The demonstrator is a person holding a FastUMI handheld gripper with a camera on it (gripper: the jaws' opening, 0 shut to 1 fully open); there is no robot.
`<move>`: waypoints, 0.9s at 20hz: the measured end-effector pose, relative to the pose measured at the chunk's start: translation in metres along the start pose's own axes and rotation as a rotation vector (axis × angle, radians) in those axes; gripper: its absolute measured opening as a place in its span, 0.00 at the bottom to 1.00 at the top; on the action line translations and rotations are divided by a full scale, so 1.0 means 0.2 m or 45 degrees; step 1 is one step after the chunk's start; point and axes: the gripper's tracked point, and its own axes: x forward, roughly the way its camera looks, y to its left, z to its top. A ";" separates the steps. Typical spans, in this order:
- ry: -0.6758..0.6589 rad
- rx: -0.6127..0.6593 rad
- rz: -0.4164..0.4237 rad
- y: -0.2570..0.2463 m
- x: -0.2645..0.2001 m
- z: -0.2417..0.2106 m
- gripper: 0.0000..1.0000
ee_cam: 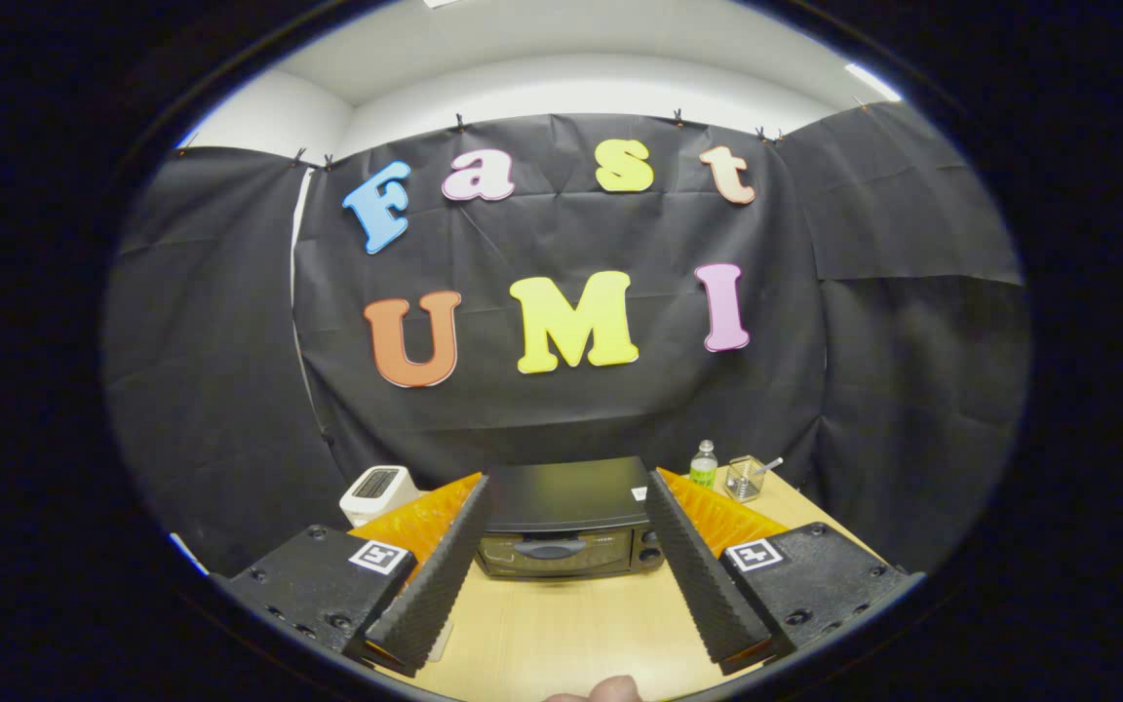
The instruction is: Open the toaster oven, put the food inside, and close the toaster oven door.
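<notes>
We see the hand-held gripper spread wide with nothing between its fingers, which are matt black with ribbed, rough-looking pads. The toaster oven has a smooth, faintly glossy black shell and a shiny glass door. The tabletop looks like pale, smooth wood. The small bottle is clear plastic.

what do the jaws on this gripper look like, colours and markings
The gripper has two long black fingers with ribbed, saw-toothed inner faces. Orange ridged plastic backs each one. They sit on black blocks fixed with screws, and each block carries a small white square tag with a black pattern. No cables show.
</notes>
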 end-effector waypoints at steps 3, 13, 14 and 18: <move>0.009 -0.002 -0.002 -0.01 -0.01 -0.01 1.00; 0.005 -0.015 0.007 -0.01 -0.02 -0.01 1.00; 0.006 -0.015 0.010 0.00 -0.02 -0.01 1.00; 0.010 -0.008 0.012 0.00 -0.02 -0.02 1.00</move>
